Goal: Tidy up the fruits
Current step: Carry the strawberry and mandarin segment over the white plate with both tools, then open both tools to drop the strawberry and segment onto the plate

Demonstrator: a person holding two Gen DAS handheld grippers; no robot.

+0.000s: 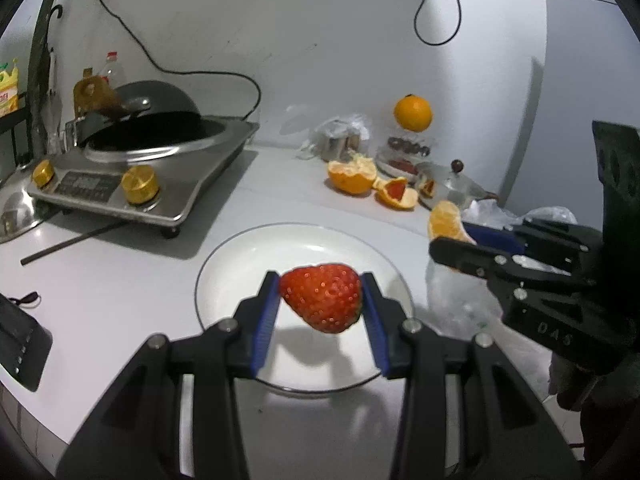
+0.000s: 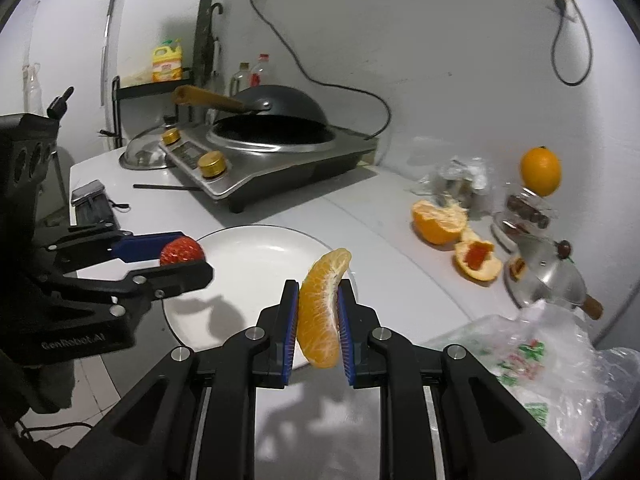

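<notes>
Both grippers hover over the white plate (image 1: 224, 264), each carrying a piece of fruit. The left gripper (image 1: 320, 300) is clamped on a strawberry (image 1: 322, 298), its blue pads pressing the berry's two flanks, with the tip hanging down and slightly to the right over the middle of the plate. The right gripper (image 2: 319, 312) is closed on an orange segment (image 2: 322, 308), which stands nearly upright between the pads, its long axis running up and down and its curved top leaning to the right, above the plate's near right rim. Seen from the left wrist, the right gripper comes in from the right with the segment at the plate's right edge; seen from the right wrist, the left gripper sits at the plate's left rim. The plate is bare, so each piece has open room below it, and the two grippers stand well apart across it. The likely next move is lowering and releasing, the strawberry being the more central. The stove (image 1: 160, 184) lies beyond the plate, peeled orange halves (image 1: 352, 178) and a whole orange (image 1: 413, 113) farther back right, and a plastic bag (image 2: 560, 360) near the right side.
</notes>
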